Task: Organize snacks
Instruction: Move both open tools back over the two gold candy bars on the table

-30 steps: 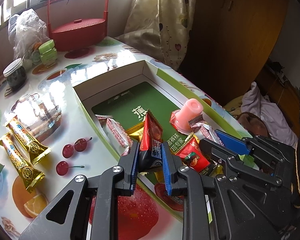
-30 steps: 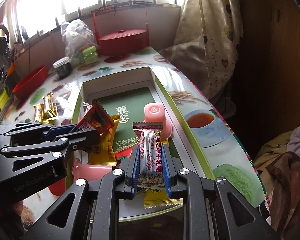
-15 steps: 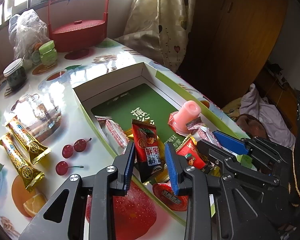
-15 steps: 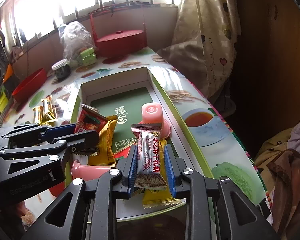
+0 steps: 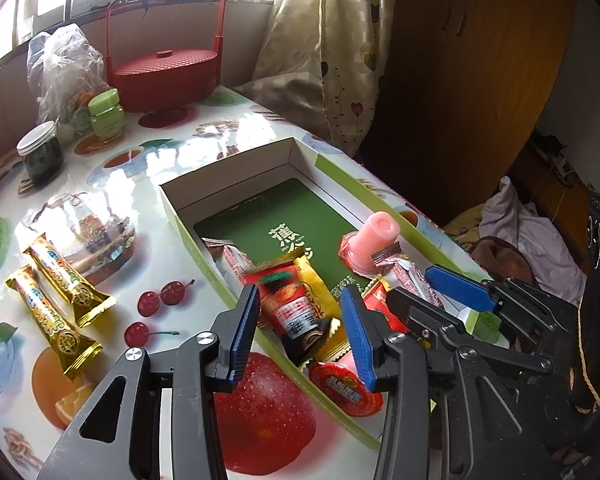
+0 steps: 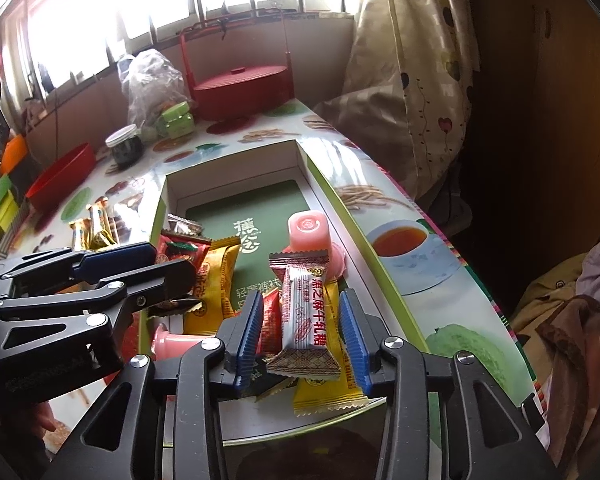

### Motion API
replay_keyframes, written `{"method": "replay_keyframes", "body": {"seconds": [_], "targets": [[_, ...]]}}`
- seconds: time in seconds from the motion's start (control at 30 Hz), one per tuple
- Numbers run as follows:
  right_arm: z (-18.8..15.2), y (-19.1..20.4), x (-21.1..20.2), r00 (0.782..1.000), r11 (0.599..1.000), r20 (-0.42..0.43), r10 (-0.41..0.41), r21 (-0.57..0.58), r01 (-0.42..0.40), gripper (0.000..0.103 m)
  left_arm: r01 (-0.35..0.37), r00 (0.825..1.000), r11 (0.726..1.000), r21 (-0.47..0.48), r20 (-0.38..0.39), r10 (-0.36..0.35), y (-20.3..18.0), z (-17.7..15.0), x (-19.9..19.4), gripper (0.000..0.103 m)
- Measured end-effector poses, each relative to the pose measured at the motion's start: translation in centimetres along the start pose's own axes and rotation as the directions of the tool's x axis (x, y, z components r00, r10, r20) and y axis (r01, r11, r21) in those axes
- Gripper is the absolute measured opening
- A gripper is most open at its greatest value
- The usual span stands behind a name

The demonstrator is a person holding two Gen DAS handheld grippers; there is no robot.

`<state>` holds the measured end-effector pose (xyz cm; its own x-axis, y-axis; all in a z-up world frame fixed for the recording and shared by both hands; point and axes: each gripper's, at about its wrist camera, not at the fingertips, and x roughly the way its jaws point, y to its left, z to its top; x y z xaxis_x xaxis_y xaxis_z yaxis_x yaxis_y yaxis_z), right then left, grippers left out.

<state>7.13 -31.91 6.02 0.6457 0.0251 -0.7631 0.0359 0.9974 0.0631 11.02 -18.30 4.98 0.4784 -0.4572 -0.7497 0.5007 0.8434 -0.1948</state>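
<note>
Two hand-held grippers hang over the near end of an open, green-edged cardboard box [image 5: 188, 240] on a fruit-printed tablecloth [image 5: 148, 168]. The left gripper [image 5: 300, 330] has just been opening; its blue pads now stand apart, and a red-and-black snack packet [image 5: 296, 312] lies between them without being pressed, tilted on a yellow packet inside the box. The right gripper [image 6: 300, 338] has likewise just been opening; its spread pads flank a red-and-white nougat bar [image 6: 306, 316], which rests free on another yellow packet [image 6: 324, 392] at the box's near end. A pink jelly cup [image 6: 309, 230] stands near the box's right wall, and a second one lies on its side at the near left corner. Two gold-wrapped bars [image 5: 56, 300] lie on the cloth well to the left of the box, not yet collected. The step in hand appears to be releasing both snacks into the box. To do it well, spread the pads fully clear of the wrappers, then lift straight away so no ribbed pad drags a crinkled edge back out; the packets are light and will likely shift at a touch.
</note>
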Motion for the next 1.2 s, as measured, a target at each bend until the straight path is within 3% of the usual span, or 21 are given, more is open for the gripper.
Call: {"method": "replay_keyframes", "body": {"seconds": [0.23,0.77,1.2], "targets": [[-0.2,0.4,-0.2,1.0,1.0,0.007,0.009,0.004,-0.009,0.045,-0.013,1.0,1.0,-0.016,0.019,0.013,0.6,-0.2,-1.0,0.048],[0.5,1.8,-0.5,0.999,1.0,0.032,0.017,-0.005,-0.016,0.046,-0.062,0.995,0.997,-0.053,0.075,0.066,3.0,-0.4,-3.8,0.048],[2.1,5.2,-0.5,0.996,0.996,0.06,0.07,-0.066,-0.066,0.047,-0.115,0.986,0.985,-0.127,0.104,0.129,6.8,-0.9,-6.0,0.048]]}}
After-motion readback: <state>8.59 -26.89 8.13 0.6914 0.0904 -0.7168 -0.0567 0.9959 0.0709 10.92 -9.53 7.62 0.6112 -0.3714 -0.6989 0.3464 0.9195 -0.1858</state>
